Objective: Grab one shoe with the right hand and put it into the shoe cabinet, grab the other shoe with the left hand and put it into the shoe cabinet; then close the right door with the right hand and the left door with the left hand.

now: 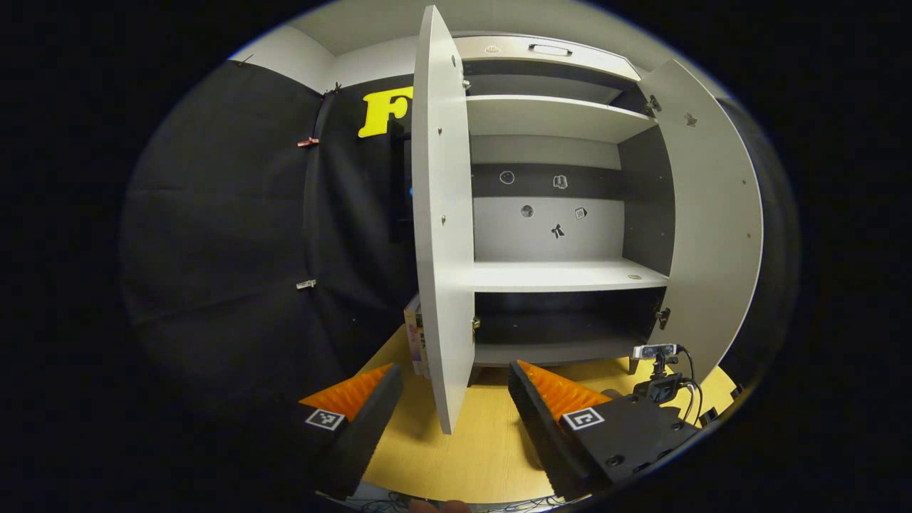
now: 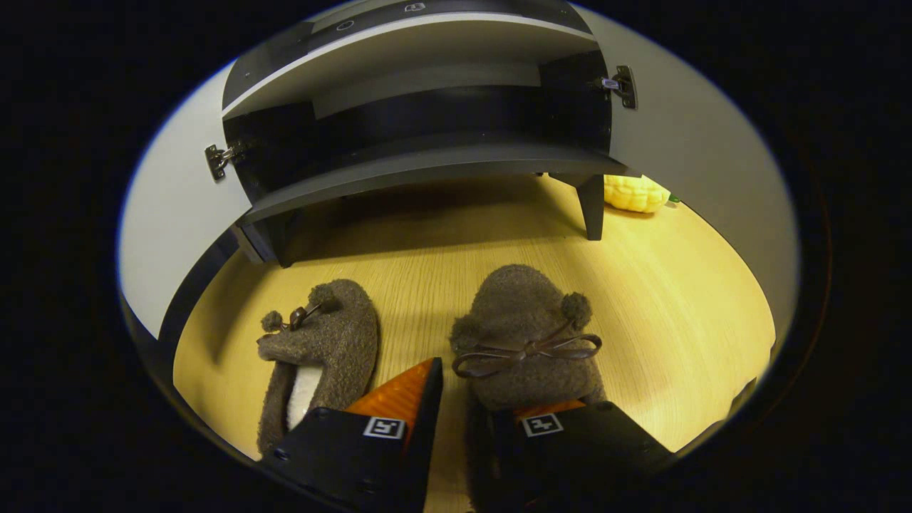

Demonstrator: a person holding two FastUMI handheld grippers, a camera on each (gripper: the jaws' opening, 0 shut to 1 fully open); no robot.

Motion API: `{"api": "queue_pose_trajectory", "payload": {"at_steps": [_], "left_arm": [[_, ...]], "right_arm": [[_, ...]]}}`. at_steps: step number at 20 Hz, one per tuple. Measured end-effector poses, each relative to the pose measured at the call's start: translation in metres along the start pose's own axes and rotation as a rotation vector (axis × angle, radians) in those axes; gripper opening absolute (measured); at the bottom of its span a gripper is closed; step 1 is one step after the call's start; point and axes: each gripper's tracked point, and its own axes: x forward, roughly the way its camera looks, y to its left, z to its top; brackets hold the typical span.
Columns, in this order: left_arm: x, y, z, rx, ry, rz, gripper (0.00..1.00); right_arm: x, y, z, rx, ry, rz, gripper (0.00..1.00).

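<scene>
The right gripper (image 2: 456,420) is low over the wooden floor (image 2: 677,306), right at the near shoe (image 2: 524,342). This shoe is a fuzzy brown slipper with a little bow on top. One finger sits in the gap between the two slippers and the other seems to sit on the near shoe's back part. The fingers are close around the slipper's side, but the far finger is partly hidden, so it is hard to tell if both fingers press on it yet. It looks like the start of the grab.

The other shoe (image 2: 320,356) lies just beside it on the floor, with its opening facing the camera. Both toes point at the shoe cabinet (image 2: 427,171), so each slipper can go straight in.

The left gripper (image 1: 456,399) is held up with its fingers wide apart and nothing between them. It waits its turn. In front of it the left door (image 1: 442,214) and the right door (image 1: 712,228) stand wide open, so the bare shelf (image 1: 563,274) can take the shoes. A small camera on a stand (image 1: 659,370) sits on the floor near the right door.
</scene>
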Motion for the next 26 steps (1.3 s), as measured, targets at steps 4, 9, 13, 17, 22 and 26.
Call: {"api": "queue_pose_trajectory", "payload": {"at_steps": [4,9,13,17,22,26], "left_arm": [[0.003,-0.006,0.001,0.016,-0.004,-0.016,0.95],[0.004,-0.015,0.005,0.016,-0.009,-0.036,0.95],[0.003,-0.023,0.012,0.018,-0.021,-0.052,0.95],[0.000,-0.033,0.026,-0.007,-0.052,-0.072,0.95],[-0.005,-0.046,0.033,-0.009,-0.066,-0.099,0.95],[-0.005,-0.057,0.036,-0.010,-0.072,-0.111,0.95]], "right_arm": [[-0.013,-0.004,0.007,-0.009,-0.028,0.011,0.14],[-0.040,-0.005,0.030,-0.012,-0.056,0.029,0.08],[-0.080,0.007,0.065,-0.023,-0.084,0.074,0.08],[-0.131,0.018,0.117,-0.013,-0.140,0.106,0.08],[-0.182,0.030,0.196,-0.008,-0.224,0.142,0.08],[-0.211,0.040,0.269,-0.031,-0.298,0.164,0.08]]}}
